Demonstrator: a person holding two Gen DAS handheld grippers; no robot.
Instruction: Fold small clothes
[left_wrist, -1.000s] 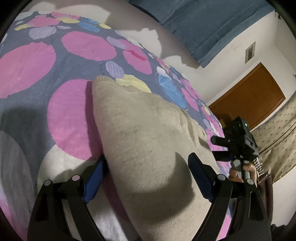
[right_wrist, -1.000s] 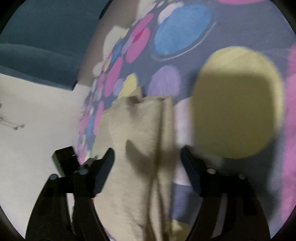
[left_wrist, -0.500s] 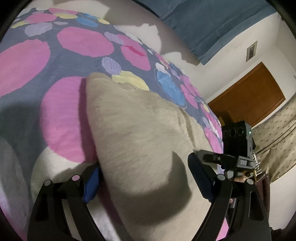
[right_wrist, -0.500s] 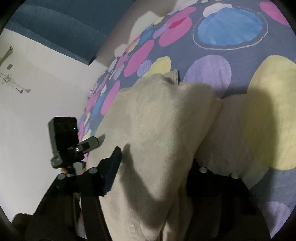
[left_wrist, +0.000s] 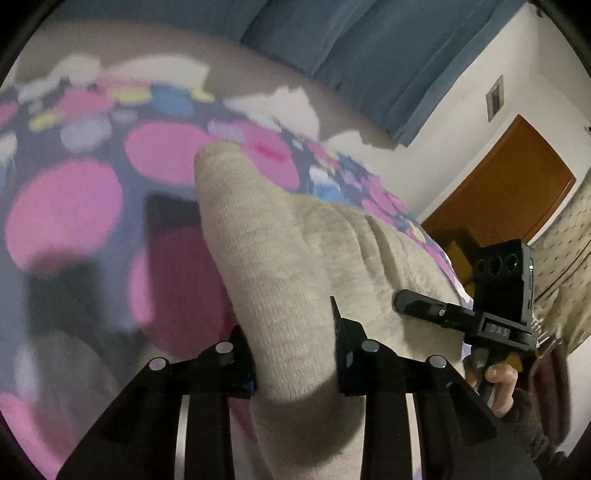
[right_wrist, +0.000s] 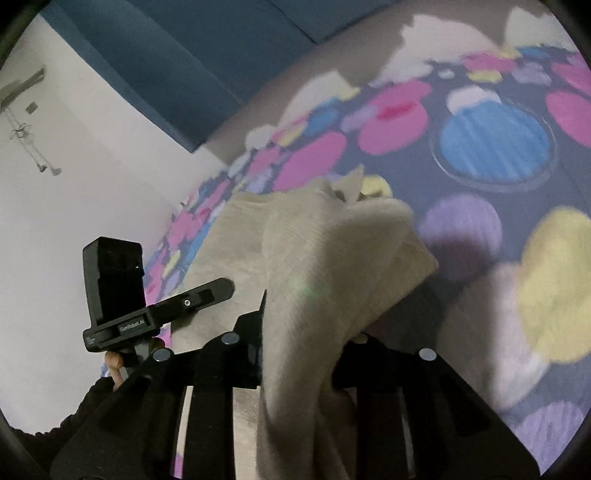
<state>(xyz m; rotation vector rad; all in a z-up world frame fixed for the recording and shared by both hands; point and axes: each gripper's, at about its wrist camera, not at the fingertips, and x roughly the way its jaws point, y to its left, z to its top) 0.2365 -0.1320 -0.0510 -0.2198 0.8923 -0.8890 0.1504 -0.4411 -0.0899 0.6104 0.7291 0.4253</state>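
Note:
A small beige knit garment (left_wrist: 295, 258) lies on a bed with a dotted cover (left_wrist: 66, 214). My left gripper (left_wrist: 291, 347) is shut on the garment's near edge and lifts it off the cover. My right gripper (right_wrist: 303, 332) is shut on the garment (right_wrist: 325, 266) at its other near corner, raising a fold of it. Each gripper shows in the other's view: the right one at the right of the left wrist view (left_wrist: 491, 314), the left one at the left of the right wrist view (right_wrist: 147, 295).
A blue curtain (left_wrist: 369, 55) hangs behind the bed. A brown wooden door (left_wrist: 509, 192) and a quilted beige surface (left_wrist: 565, 258) stand to the right. A white wall (right_wrist: 74, 166) is at the left of the right wrist view.
Both grippers have closed on the garment's near edge and lifted it off the bed cover. The views have tilted up toward the curtain.

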